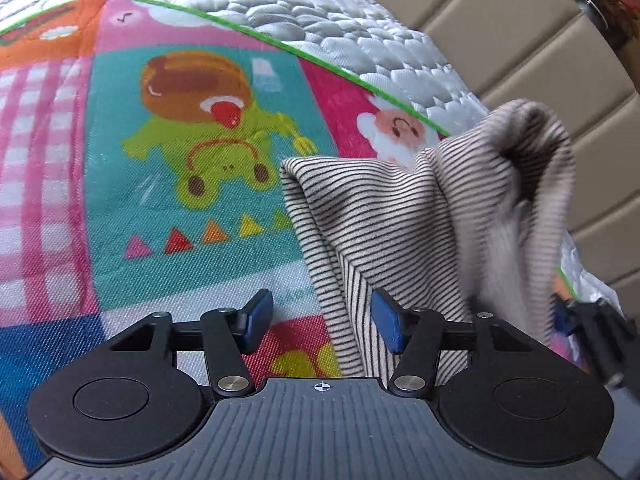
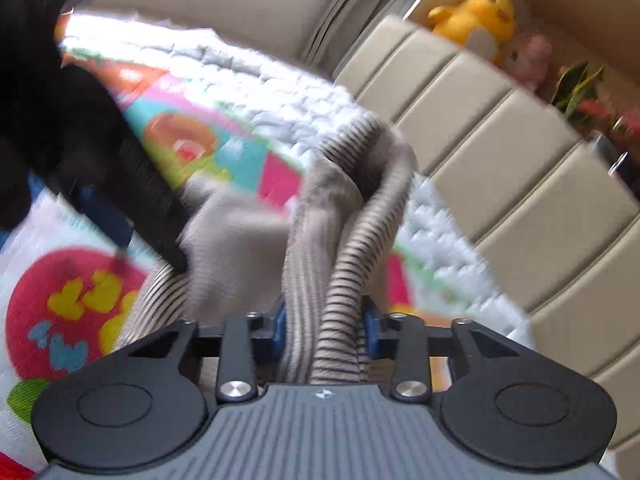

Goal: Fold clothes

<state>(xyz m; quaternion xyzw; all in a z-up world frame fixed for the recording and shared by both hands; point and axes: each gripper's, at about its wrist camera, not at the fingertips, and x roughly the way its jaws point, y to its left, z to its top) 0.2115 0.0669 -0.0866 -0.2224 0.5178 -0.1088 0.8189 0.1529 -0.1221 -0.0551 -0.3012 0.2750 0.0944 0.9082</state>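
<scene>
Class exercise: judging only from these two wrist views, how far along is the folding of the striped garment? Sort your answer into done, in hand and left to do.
Done: no finished fold shows; the striped garment is bunched and lifted off the cartoon play mat.
In hand: the right gripper is shut on gathered fabric. The left gripper is open, with the cloth's edge between its jaws but not pinched.
Left: clamp the left side, spread the garment flat, then fold it.

- A bed (image 1: 352,28) with a quilted silver-grey cover carries everything
- A bright cartoon play mat (image 1: 192,208) with a green edge lies flat on the cover
- A striped beige garment (image 1: 384,232) rests partly on the mat, its far part bunched and raised
</scene>
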